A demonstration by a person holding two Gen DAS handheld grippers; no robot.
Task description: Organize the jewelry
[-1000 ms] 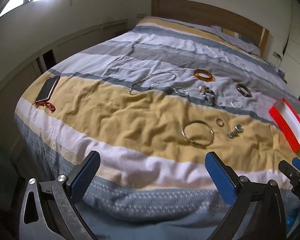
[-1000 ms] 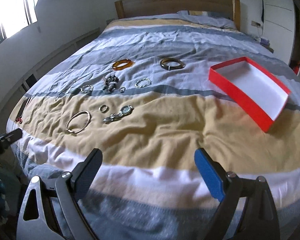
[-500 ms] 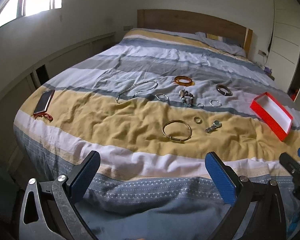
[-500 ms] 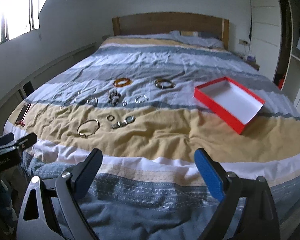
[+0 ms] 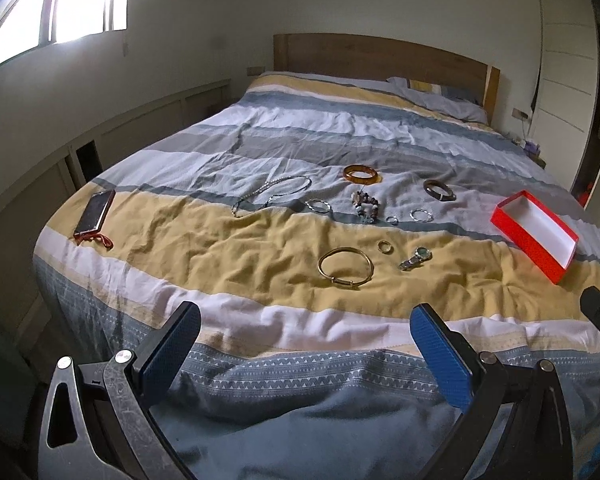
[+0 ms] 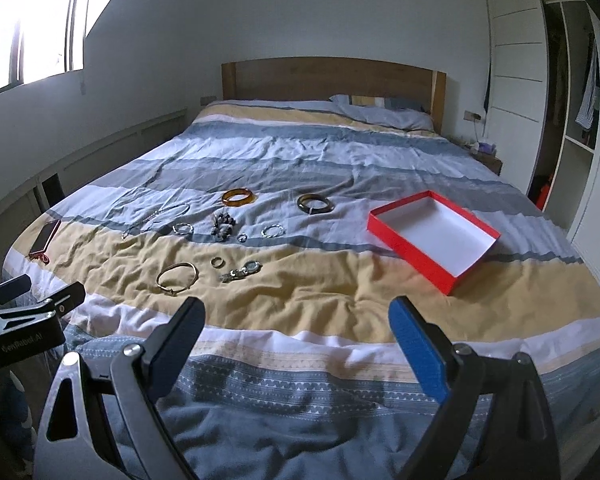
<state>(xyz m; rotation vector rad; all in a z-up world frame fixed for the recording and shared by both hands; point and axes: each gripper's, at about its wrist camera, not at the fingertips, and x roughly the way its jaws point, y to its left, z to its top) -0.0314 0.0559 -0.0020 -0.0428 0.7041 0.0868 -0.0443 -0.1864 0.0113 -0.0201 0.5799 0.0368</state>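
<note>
— Phone (image 5: 95,211) far left on the yellow stripe, then what?

— Chain necklace (image 5: 272,194), gold bangle (image 5: 345,267) nearest the foot of the bed, amber bangle (image 5: 360,173) farther back, beaded bracelet (image 5: 366,205), small ring (image 5: 385,246), watch (image 5: 416,258), dark bangle (image 5: 439,189), and the red box (image 6: 434,236) on the right, open and empty.

— What has changed?

— Both views have pulled back from the bed over the last second; the jewelry sits smaller and farther off. I judge sorting has not begun: nothing is in the box.

— And the grippers?

— Left gripper (image 5: 304,356) and right gripper (image 6: 296,344) both hang with jaws spread wide, holding nothing.

— Anything unclear?

— The small silver loops by the beads are too tiny to identify, and the person is out of frame.
</note>
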